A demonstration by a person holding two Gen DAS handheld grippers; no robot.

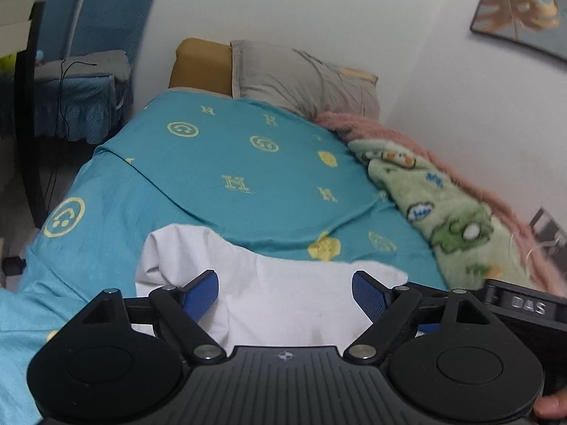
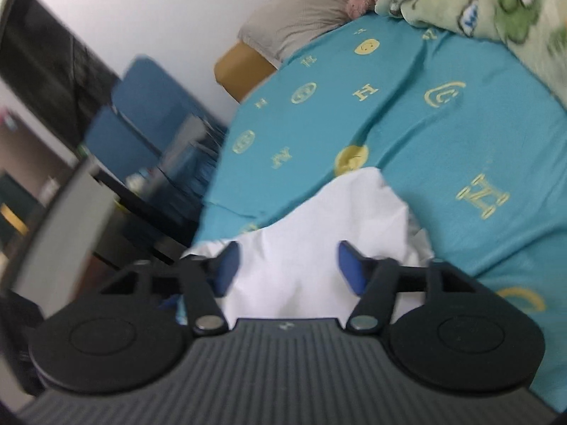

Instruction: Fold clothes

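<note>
Nearest, both the left gripper (image 1: 285,292) and right gripper (image 2: 288,265) have jaws apart, gripping nothing. Below them the white garment (image 1: 283,294) lies on the bed (image 1: 219,163), its long axis seemingly sideways.

Teal bedspread (image 1: 219,163) (yellow smileys), grey pillow (image 1: 301,78), green fleece blanket (image 1: 443,205)

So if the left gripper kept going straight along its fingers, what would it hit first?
Most likely the white garment lying on the teal bedspread; the open left gripper points down at it, though depth is hard to judge.
</note>
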